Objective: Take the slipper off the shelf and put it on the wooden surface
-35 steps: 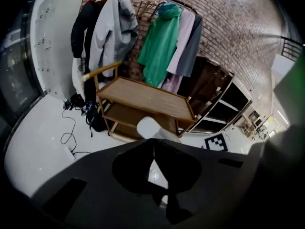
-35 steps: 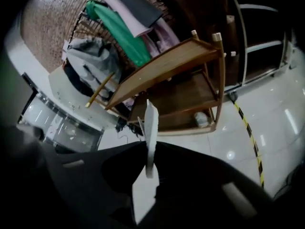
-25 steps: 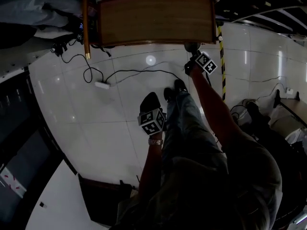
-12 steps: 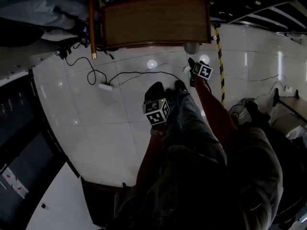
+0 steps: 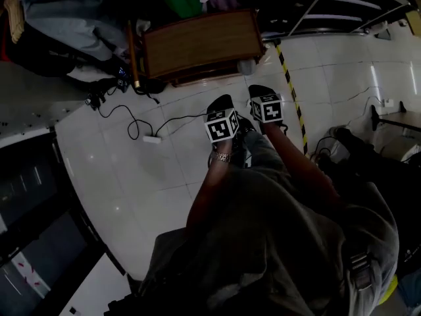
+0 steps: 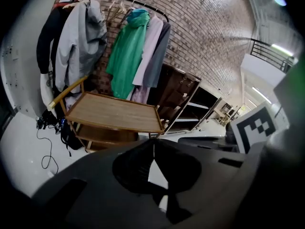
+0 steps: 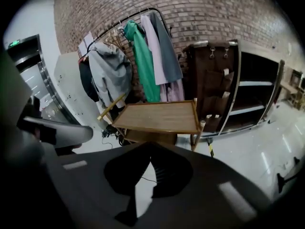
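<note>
No slipper shows in any view. The wooden surface [image 5: 204, 45] is a low slatted table top, bare in the left gripper view [image 6: 112, 111] and the right gripper view [image 7: 159, 116]. The dark shelf unit [image 7: 252, 99] stands to its right, its open boards [image 6: 200, 104] showing nothing I can make out. My left gripper [image 5: 223, 100] and right gripper [image 5: 260, 91] hang side by side over the floor just short of the table. The left gripper's [image 6: 153, 143] jaws are shut with tips touching and nothing between them. The right gripper's [image 7: 150, 149] jaws are likewise shut and empty.
A clothes rack with a green coat [image 7: 140, 61], a grey coat [image 6: 78, 46] and others stands behind the table against a brick wall. A cable and power strip [image 5: 152, 139] lie on the white tiled floor. Yellow-black tape [image 5: 293, 97] runs along the floor at the right.
The right gripper has pulled back from the table's right corner and now sits beside the left one. The left gripper has risen towards the table. The head view has shifted.
</note>
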